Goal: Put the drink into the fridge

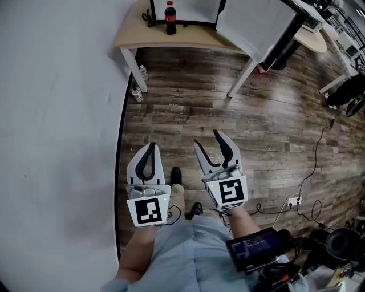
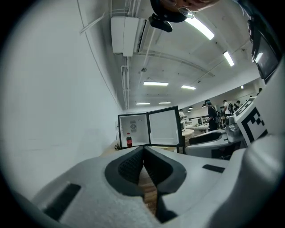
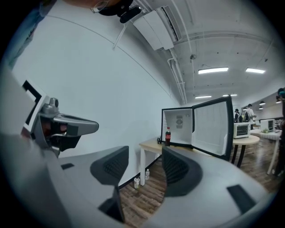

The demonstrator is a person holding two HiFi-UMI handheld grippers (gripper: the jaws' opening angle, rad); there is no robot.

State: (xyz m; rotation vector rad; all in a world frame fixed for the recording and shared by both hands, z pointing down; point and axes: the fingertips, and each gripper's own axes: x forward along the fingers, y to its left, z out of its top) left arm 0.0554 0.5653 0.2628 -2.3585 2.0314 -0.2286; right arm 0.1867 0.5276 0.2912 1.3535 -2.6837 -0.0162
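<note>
My right gripper is hanging low over the wood floor with its jaws spread and nothing between them. The left gripper beside it is pinched closed, also empty. I'm reading this as the approach: the drink is standing on the table just in front of the open fridge, well ahead. Next I'm needing to walk in and bring the spread jaws around it.

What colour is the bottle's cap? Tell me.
The cap is red; the head view shows it best.
</note>
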